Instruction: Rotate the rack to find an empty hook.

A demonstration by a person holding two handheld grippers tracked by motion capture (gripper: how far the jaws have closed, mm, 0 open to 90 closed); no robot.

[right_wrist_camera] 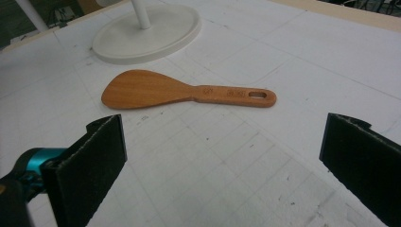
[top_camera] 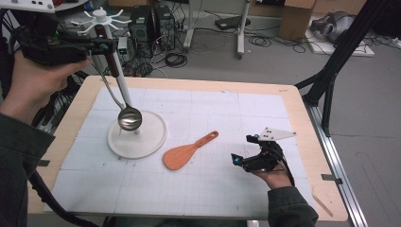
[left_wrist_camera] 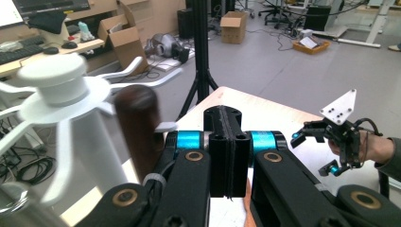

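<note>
A white utensil stand (top_camera: pixel 150 138) with hook arms at its top (left_wrist_camera: pixel 61 90) stands on the left of the mat. From it hangs a ladle with a steel bowl (top_camera: pixel 129 118) and a dark brown handle (left_wrist_camera: pixel 139 132). My left gripper (top_camera: pixel 111 45) is held high at the stand's top, its jaws (left_wrist_camera: pixel 225 123) pressed together with nothing between them, just right of the brown handle. A wooden rice paddle (top_camera: pixel 187 151) lies flat mid-mat (right_wrist_camera: pixel 184 92). My right gripper (top_camera: pixel 242 148) rests low to the paddle's right, jaws wide open (right_wrist_camera: pixel 222 165) and facing it.
A white gridded mat (top_camera: pixel 198 189) covers the wooden table (top_camera: pixel 302 142). The stand's round base (right_wrist_camera: pixel 156 38) sits just beyond the paddle. Behind the table are floor cables, computer towers (top_camera: pixel 142 21) and a black tripod leg (top_camera: pixel 331 71) at the right edge.
</note>
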